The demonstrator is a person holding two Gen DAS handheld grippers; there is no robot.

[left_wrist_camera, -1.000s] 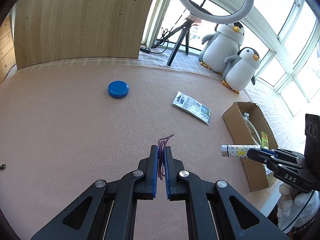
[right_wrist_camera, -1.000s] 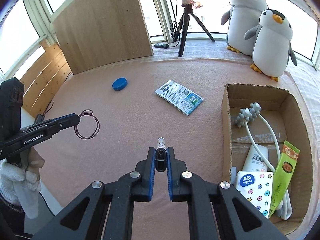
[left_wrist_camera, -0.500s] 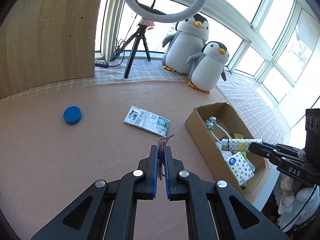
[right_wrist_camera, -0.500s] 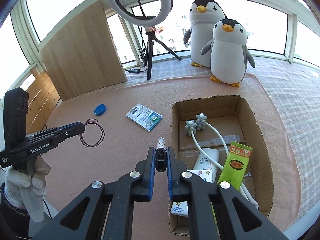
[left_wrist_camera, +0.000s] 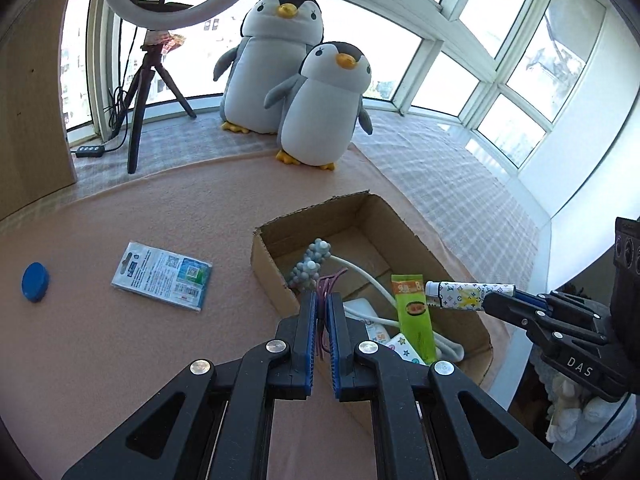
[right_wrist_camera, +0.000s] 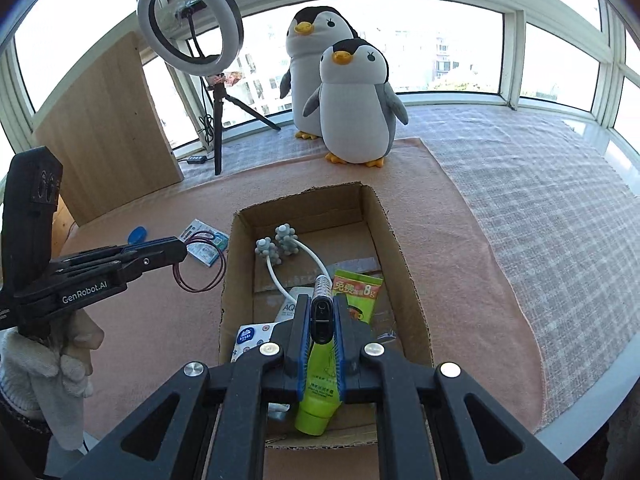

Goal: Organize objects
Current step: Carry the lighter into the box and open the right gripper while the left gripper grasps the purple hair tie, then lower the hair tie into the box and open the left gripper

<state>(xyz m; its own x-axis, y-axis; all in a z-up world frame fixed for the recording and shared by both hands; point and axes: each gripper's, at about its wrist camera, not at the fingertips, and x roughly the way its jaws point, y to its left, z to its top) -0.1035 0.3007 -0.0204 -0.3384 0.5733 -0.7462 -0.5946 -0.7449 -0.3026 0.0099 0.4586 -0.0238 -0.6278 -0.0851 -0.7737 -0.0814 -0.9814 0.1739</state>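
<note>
In the left wrist view, the left tool (left_wrist_camera: 322,304) is clamped on the purple hair ties (left_wrist_camera: 328,286) and has now arrived over the cardboard box (left_wrist_camera: 276,276).

In the right wrist view, the right tool (right_wrist_camera: 322,316), clamped on the patterned lighter (right_wrist_camera: 322,300), now hangs above the box too. Both releases seem near.

I count two black two-finger tools, my left tool (left_wrist_camera: 322,308) and my right tool (right_wrist_camera: 322,312). One open brown cardboard box (right_wrist_camera: 404,272) sits on the table. Inside that box: one white massager with grey knobbed balls (right_wrist_camera: 280,246), one green sachet (right_wrist_camera: 358,294), one star-patterned tissue pack (right_wrist_camera: 254,336). Left of the box: one blue round lid (left_wrist_camera: 35,281), one flat printed packet (left_wrist_camera: 162,276). Behind the box: two plush penguins (right_wrist_camera: 354,108), one ring light on a tripod (right_wrist_camera: 190,24).
</note>
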